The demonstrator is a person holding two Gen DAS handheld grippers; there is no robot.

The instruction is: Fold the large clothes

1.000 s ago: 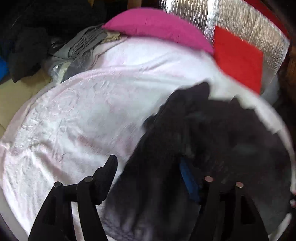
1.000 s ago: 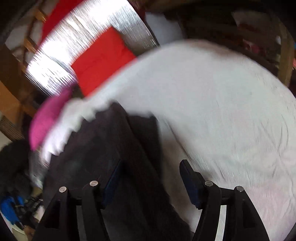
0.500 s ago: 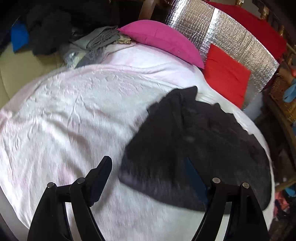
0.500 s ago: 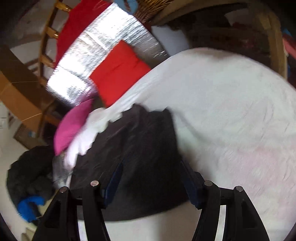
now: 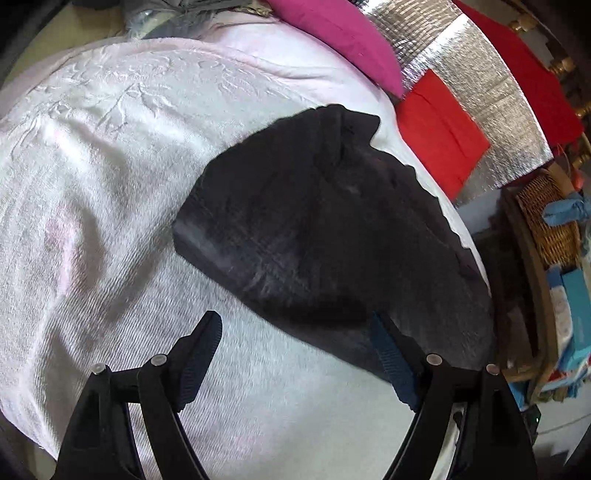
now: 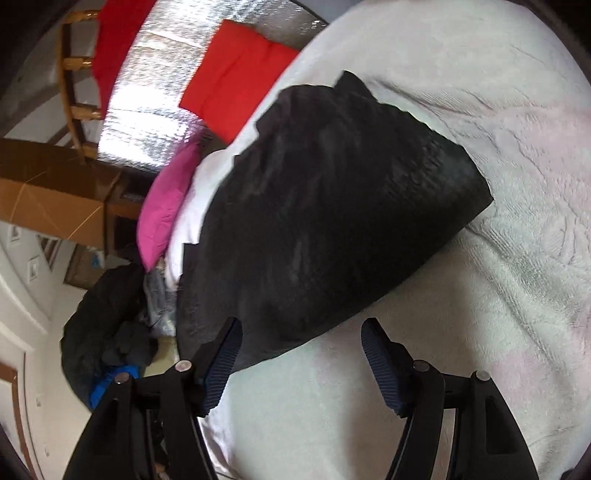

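Observation:
A black garment (image 5: 325,229) lies folded in a rough wedge on the pale pink bedspread (image 5: 110,166). It also shows in the right wrist view (image 6: 332,221) on the bedspread (image 6: 517,258). My left gripper (image 5: 295,328) is open and empty, held above the garment's near edge. My right gripper (image 6: 301,332) is open and empty, above the garment's near edge from the other side. Neither touches the cloth.
A pink pillow (image 5: 340,33), a red cushion (image 5: 439,125) and a silver quilted headboard (image 5: 480,74) stand at the bed's far end. Grey clothes (image 5: 192,11) lie beyond the bedspread. A wicker basket (image 5: 546,221) stands right. A dark clothes heap (image 6: 103,314) lies beside the bed.
Both grippers have drawn back and up from the black garment, which now lies flat and still on the bedspread. The jaws stayed open.

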